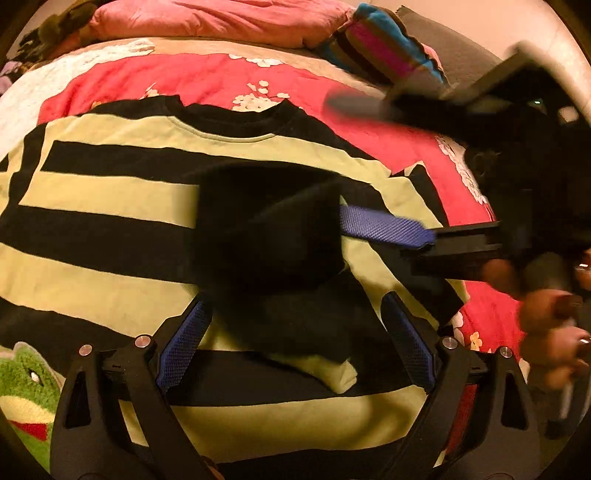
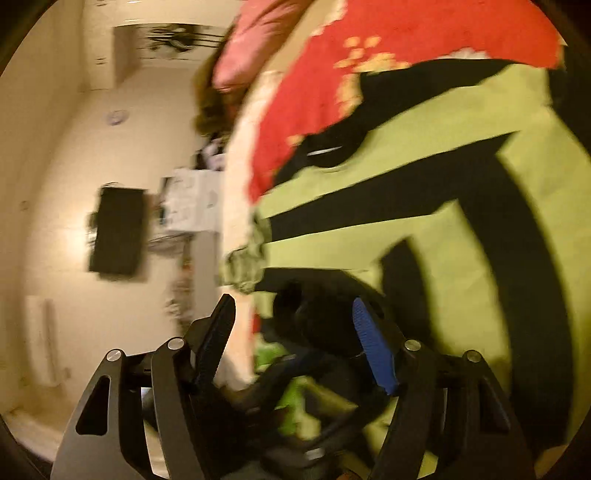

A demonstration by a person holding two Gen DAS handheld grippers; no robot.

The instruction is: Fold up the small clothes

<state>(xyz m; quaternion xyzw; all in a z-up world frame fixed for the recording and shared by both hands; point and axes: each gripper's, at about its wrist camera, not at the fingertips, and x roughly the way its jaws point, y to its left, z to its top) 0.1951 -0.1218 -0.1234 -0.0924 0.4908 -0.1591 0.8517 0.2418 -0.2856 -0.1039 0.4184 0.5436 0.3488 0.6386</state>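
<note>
A small shirt (image 1: 110, 229) with broad lime-green and black stripes lies spread flat across the middle of the left wrist view, its black neckline toward the top of the frame. It rests on a bed (image 1: 207, 77) covered by a red spread with pale flowers. A pink pillow (image 1: 221, 22) sits along the top edge, and a pillow with bright multicoloured stripes (image 1: 384, 44) lies at the upper right. A green plush toy (image 1: 26, 384) shows at the lower left corner.

The left gripper (image 1: 295, 350) fills the bottom of that view. Its blue-padded fingers (image 1: 181, 347) stand wide apart over the shirt's lower part, with a folded-over piece of black and green cloth lying between them; the pads do not press on it.

The right gripper (image 1: 384, 225) reaches in from the right side of the frame, one blue pad just above the shirt's right half, beside a dark raised fold of cloth (image 1: 269, 236). A person's hand (image 1: 550, 332) holds its handle at the right edge.

The right wrist view is blurred and tilted. There the right gripper's fingers (image 2: 373, 354) stand apart, with dark and green shapes between them too smeared to identify. The striped shirt fills the right half, the red spread lies above it, and a pale room wall with a dark rectangular object (image 2: 118, 230) fills the left.
</note>
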